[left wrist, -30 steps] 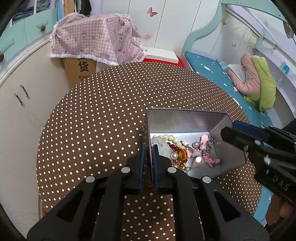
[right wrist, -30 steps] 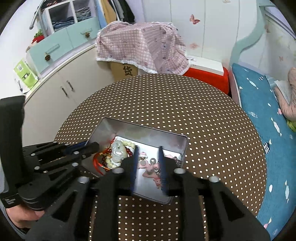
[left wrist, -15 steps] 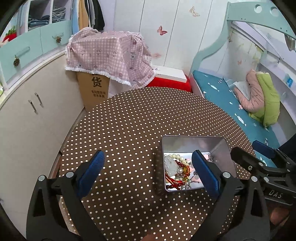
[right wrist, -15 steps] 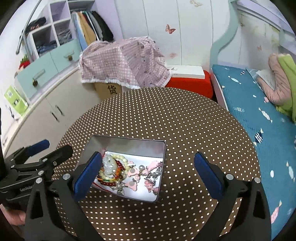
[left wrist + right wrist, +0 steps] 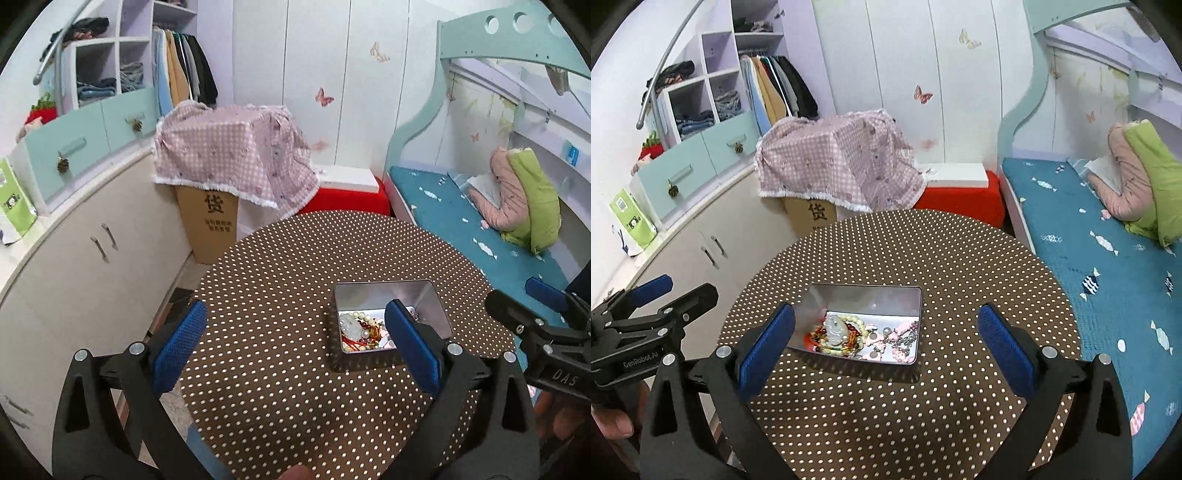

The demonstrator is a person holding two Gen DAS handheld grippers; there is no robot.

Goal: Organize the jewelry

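1. Around the round worktop with the brown, white-dotted cloth (image 5: 923, 258) stand a cardboard box draped in a pink checked cloth (image 5: 838, 162), a red block with a white top (image 5: 960, 192) beside it, cream cabinets with pale-blue drawers (image 5: 88, 136) to the left, and a bed with a blue fish-print cover (image 5: 1100, 236) to the right; a pink and green bundle of bedding (image 5: 524, 199) lies at the far end of the bed.
2. The rectangular silver metal tin (image 5: 864, 295) sits open on the worktop, on its near half and toward the right side as the left wrist camera shows it; nothing lies on the cloth between the tin and either pair of tongs.
3. Inside the tin (image 5: 424, 299) is a heap of jewelry: a pale jade-like carved pendant (image 5: 836, 328) on cream beads, red and orange cord bracelets (image 5: 820, 341) under it at the left end, and pink charms with a silver chain (image 5: 901, 338) at the right end; the far half of the tin's floor shows bare metal.
4. The left tongs (image 5: 291, 350) hover above the worktop spread wide, holding nothing; their right blue pad overlaps the right part of the tin in that view and hides the pink charms.
5. The right tongs (image 5: 886, 350) likewise gape wide and empty, raised above the tin, which appears between the two blue pads.
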